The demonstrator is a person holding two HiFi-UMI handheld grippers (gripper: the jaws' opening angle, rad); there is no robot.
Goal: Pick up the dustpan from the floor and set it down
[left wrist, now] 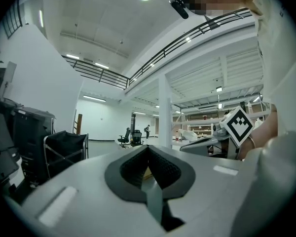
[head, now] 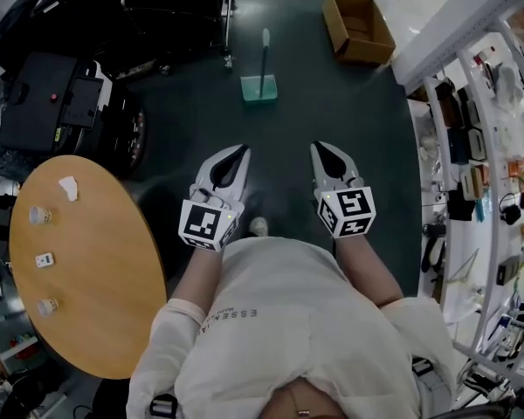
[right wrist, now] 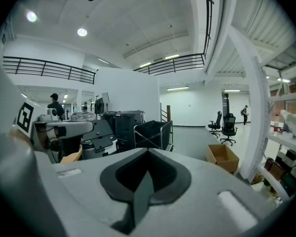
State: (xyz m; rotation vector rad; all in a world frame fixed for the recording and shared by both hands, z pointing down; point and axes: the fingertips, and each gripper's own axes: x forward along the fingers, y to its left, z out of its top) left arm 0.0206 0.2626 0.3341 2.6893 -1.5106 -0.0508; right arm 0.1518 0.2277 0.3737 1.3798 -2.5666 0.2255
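Note:
The dustpan (head: pixel 259 86) is pale green with a thin upright handle. It stands on the dark floor straight ahead of me, well beyond both grippers. My left gripper (head: pixel 243 150) and right gripper (head: pixel 318 146) are held side by side in front of my body, pointing toward it. Both have their jaws together with nothing between them. In the left gripper view the left gripper (left wrist: pixel 148 148) points level into the hall. The right gripper (right wrist: pixel 148 151) tilts slightly down in its own view. Neither gripper view shows the dustpan.
A round wooden table (head: pixel 87 269) with small items stands close on my left. Black equipment and a cart (head: pixel 61 103) fill the back left. An open cardboard box (head: pixel 358 26) sits on the floor back right, and metal shelving (head: pixel 485 164) runs along the right.

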